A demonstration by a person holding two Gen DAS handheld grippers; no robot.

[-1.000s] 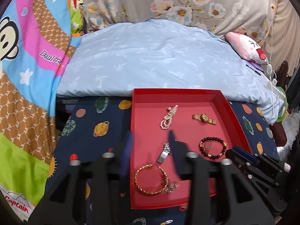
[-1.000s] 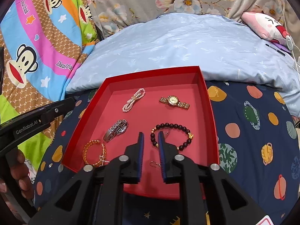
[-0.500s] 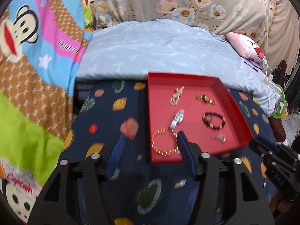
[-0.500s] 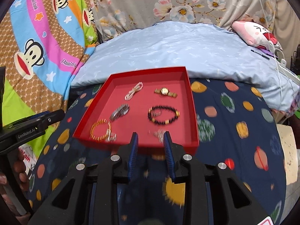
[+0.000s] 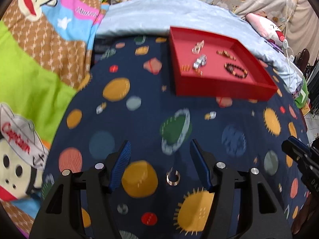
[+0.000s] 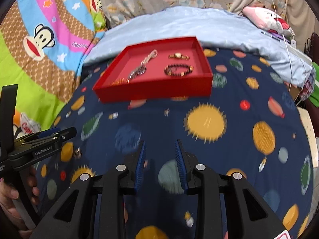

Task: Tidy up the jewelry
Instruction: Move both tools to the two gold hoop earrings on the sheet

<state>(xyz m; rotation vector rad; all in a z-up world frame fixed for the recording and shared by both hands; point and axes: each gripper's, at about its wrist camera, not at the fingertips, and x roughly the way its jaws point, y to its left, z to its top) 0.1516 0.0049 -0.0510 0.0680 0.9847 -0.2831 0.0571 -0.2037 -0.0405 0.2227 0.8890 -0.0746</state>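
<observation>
A red tray (image 5: 219,88) (image 6: 155,91) lies on a dark blue planet-print cloth and holds a pearl piece (image 5: 198,46), a silver piece (image 5: 199,61), a gold watch (image 6: 178,55), a dark bead bracelet (image 6: 178,69) and a gold bangle (image 5: 185,67). A small gold ring (image 5: 172,177) lies on the cloth between my left fingers, well short of the tray. My left gripper (image 5: 159,151) is open and empty above it. My right gripper (image 6: 160,149) is open and empty, back from the tray. The ring also shows in the right wrist view (image 6: 77,153).
The planet-print cloth (image 6: 229,159) covers the surface. A light blue quilt (image 6: 189,25) lies behind the tray, a bright cartoon blanket (image 5: 39,49) to the left, a pink plush (image 6: 267,18) at the far right. The left gripper's body (image 6: 37,145) sits at the right view's left edge.
Both grippers pulled back from the tray toward the near side of the cloth. The right jaws opened wider. The ring came into view between the left fingers.
</observation>
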